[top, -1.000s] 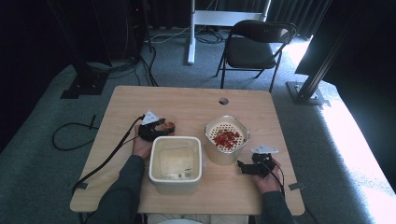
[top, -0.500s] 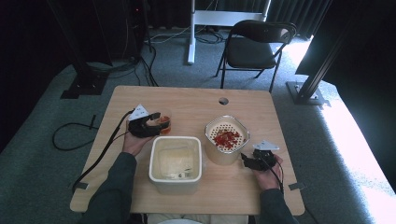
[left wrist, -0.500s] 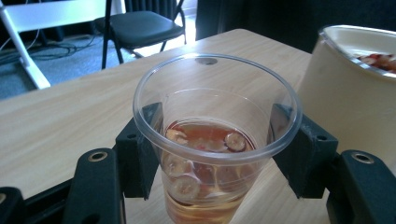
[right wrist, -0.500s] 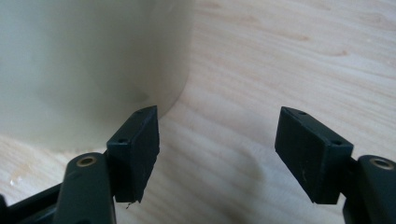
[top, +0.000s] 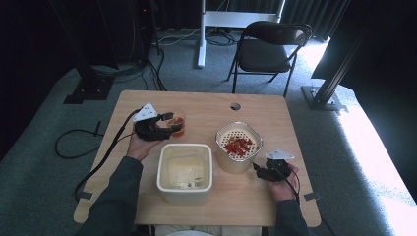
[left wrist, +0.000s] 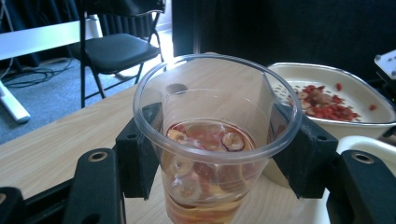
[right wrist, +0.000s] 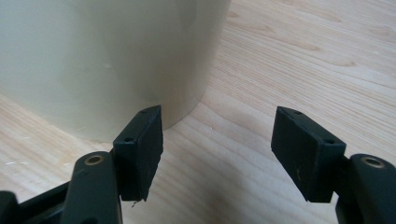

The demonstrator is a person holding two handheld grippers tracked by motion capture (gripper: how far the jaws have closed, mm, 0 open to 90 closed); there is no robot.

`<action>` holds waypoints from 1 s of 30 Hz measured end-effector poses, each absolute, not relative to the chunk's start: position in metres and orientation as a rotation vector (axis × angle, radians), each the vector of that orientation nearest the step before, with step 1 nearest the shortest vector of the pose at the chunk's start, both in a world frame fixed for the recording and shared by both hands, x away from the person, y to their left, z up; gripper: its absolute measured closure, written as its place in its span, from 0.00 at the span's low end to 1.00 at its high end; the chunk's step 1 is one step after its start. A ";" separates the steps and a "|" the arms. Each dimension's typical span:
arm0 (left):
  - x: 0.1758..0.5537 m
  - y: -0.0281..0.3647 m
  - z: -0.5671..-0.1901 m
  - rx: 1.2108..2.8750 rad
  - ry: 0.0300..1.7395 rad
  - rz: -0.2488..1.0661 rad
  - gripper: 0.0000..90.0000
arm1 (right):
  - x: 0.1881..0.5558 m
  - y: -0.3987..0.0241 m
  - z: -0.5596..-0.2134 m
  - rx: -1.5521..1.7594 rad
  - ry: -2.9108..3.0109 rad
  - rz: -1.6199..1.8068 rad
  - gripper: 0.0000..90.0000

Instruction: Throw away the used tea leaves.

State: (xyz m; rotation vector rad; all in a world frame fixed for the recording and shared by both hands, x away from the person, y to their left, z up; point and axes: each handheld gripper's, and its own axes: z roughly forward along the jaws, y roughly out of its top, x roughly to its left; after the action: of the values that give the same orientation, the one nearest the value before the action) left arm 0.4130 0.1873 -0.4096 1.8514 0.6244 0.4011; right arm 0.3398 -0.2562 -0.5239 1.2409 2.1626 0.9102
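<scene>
Cup (left wrist: 212,140) clamped between left hand-held gripper (left wrist: 219,154) jaws, above table (top: 206,105)

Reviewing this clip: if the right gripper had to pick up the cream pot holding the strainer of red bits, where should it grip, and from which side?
Probably the pot rim, from above on its near right: the wall looks wider than the open right gripper spans, so one jaw inside, one outside, would suit better.

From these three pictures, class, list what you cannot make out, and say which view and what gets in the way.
- Cup bottom: cut off by the lower edge of the left gripper view; the left claw covers its sides.
- Square tub contents: too small and pale in the high view.
- Red pieces in the strainer bowl: too small to identify in the high view.
- Bowl top: cut off above the right claw in the right gripper view.
</scene>
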 end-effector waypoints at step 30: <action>0.385 0.118 -0.348 1.863 0.364 0.269 0.42 | 0.311 -0.196 -0.420 0.880 2.143 1.313 0.27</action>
State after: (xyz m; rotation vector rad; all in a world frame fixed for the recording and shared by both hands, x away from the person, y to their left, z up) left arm 0.3846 0.1183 -0.3482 1.8627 0.3640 0.2694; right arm 0.3109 -0.1963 -0.4197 0.8800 2.1432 1.3130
